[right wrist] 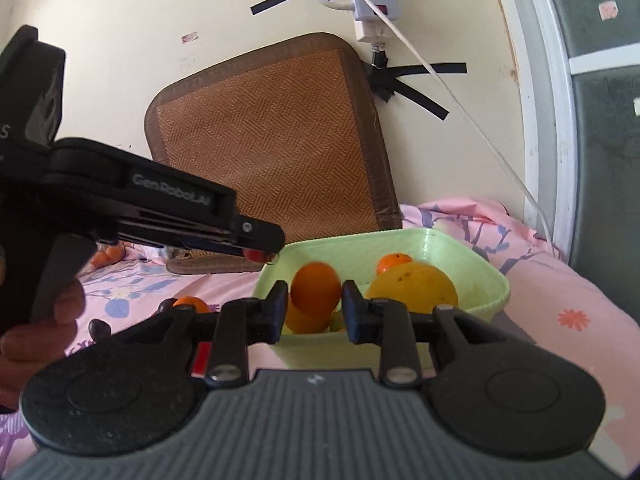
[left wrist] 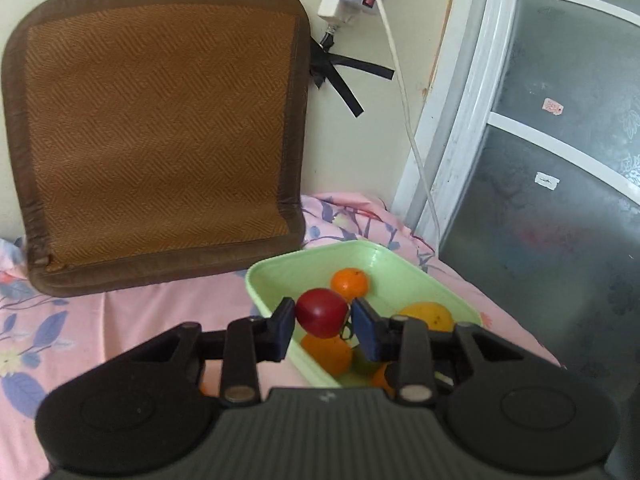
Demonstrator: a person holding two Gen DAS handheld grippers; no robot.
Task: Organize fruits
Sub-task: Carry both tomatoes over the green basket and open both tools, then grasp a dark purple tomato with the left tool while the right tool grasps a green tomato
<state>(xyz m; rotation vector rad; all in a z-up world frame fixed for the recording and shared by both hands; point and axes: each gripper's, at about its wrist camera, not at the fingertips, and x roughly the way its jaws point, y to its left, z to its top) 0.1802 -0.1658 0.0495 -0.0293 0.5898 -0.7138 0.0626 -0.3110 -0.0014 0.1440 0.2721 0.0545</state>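
Note:
My left gripper (left wrist: 323, 316) is shut on a small red tomato (left wrist: 321, 312) and holds it above the near edge of the light green tray (left wrist: 360, 250). The tray holds several oranges (left wrist: 349, 283), a yellow fruit (left wrist: 430, 315) and a green one. My right gripper (right wrist: 315, 304) is shut on an orange (right wrist: 315, 290) above the same tray (right wrist: 440, 240), where a large yellow fruit (right wrist: 412, 290) and another orange (right wrist: 394, 262) lie. The left gripper (right wrist: 262, 254) shows at left in the right wrist view, with the red tomato (right wrist: 256, 255) at its tip.
A pink floral sheet (left wrist: 160, 312) covers the bed. A brown woven cushion (left wrist: 160, 132) leans on the wall behind the tray. More oranges lie on the sheet (right wrist: 192, 303) (right wrist: 106, 256). A power strip (right wrist: 374, 8) and cable hang on the wall; a frosted glass door (left wrist: 560, 200) stands right.

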